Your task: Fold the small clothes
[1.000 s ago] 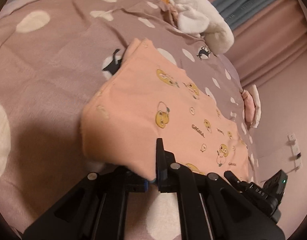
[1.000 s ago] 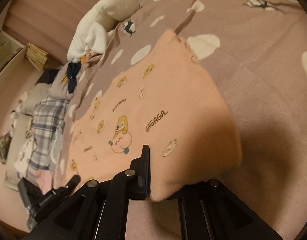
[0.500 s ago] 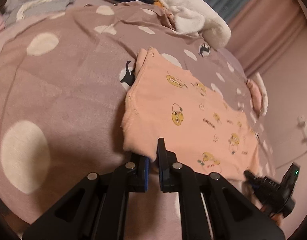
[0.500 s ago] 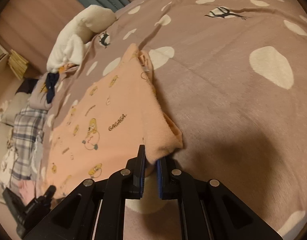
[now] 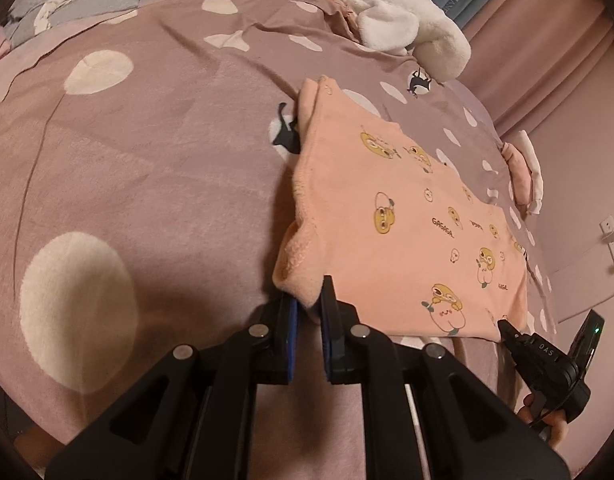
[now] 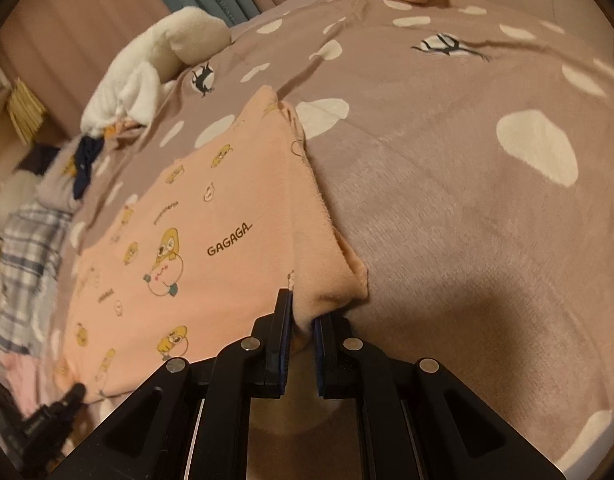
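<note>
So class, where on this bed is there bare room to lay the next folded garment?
Bare blanket lies left of the peach garment, and again on its other side. Crowded: white plush and plaid clothes at the far end.

Peach garment on a mauve blanket

The garment [image 5: 407, 220] carries yellow cartoon prints; the blanket [image 5: 147, 160] has cream spots; the towel [image 5: 399, 20] is white.

A peach fleece garment [image 5: 391, 220] printed with yellow cartoon characters and "GAGAGA" lettering lies spread flat on the bed, apparently doubled over. Its two near corners are bunched and slightly raised; snap buttons show at its far corner.
</note>
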Motion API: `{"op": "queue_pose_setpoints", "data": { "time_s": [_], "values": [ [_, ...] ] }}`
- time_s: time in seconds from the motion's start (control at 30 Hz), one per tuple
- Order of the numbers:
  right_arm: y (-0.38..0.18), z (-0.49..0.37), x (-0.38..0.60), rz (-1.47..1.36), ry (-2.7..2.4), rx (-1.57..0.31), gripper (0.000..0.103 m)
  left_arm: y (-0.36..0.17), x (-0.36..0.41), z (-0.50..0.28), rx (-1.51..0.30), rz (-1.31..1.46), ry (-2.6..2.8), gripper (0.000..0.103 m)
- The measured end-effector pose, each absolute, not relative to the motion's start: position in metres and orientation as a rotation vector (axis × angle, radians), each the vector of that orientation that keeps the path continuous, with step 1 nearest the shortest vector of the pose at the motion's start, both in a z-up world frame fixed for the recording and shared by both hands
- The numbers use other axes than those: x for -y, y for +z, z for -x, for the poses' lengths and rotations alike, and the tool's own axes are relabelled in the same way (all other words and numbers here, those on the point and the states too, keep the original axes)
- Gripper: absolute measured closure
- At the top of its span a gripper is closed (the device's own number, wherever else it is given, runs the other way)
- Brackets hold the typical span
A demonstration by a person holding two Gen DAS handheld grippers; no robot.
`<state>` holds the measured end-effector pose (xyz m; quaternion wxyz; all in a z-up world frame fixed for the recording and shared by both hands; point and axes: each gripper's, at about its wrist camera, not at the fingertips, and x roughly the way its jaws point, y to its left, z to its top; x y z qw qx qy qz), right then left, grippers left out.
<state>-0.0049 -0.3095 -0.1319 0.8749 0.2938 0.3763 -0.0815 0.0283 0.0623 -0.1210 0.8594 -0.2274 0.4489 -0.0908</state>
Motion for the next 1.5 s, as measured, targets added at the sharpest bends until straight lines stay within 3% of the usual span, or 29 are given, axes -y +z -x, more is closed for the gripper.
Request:
{"op": "queue_pose_setpoints", "data": {
  "time_s": [0.07, 0.17, 0.27, 0.33, 0.4, 0.53, 0.6, 0.9, 1.4, 1.5],
  "values": [
    [-0.134, 0.009, 0.314, -0.671, -0.144, -0.783, 0.097, -0.121, -0.064, -0.026, -0.941, 0.477, -0.186, 0.089],
    [-0.134, 0.017, 0.317, -0.730, -0.094, -0.776, 0.088, -0.116, -0.060, -0.023, -0.923, 0.426, -0.160, 0.082],
    [-0.128, 0.017, 0.305, -0.677, -0.036, -0.774, 0.056, -0.110, -0.056, -0.021, -0.895, 0.342, -0.092, 0.067],
    [-0.122, 0.016, 0.294, -0.669, 0.012, -0.759, 0.018, -0.107, -0.058, -0.020, -0.876, 0.338, -0.069, 0.039],
    [-0.120, 0.014, 0.284, -0.661, 0.021, -0.751, 0.010, -0.106, -0.065, -0.020, -0.852, 0.371, -0.070, 0.027],
    [-0.122, 0.006, 0.272, -0.561, -0.026, -0.748, 0.007, -0.104, -0.078, -0.021, -0.835, 0.455, -0.068, 0.007],
    [-0.122, 0.003, 0.274, -0.588, -0.021, -0.728, 0.004, -0.103, -0.079, -0.021, -0.826, 0.461, -0.063, 0.004],
    [-0.131, 0.004, 0.296, -0.762, 0.133, -0.590, 0.001, -0.105, -0.077, -0.026, -0.861, 0.483, -0.122, 0.001],
    [-0.129, 0.000, 0.279, -0.621, 0.086, -0.608, 0.003, -0.106, -0.054, -0.024, -0.904, 0.597, -0.376, 0.001],
    [-0.129, 0.000, 0.281, -0.627, 0.072, -0.605, 0.008, -0.104, -0.046, -0.024, -0.906, 0.552, -0.365, 0.001]
  ]
}}
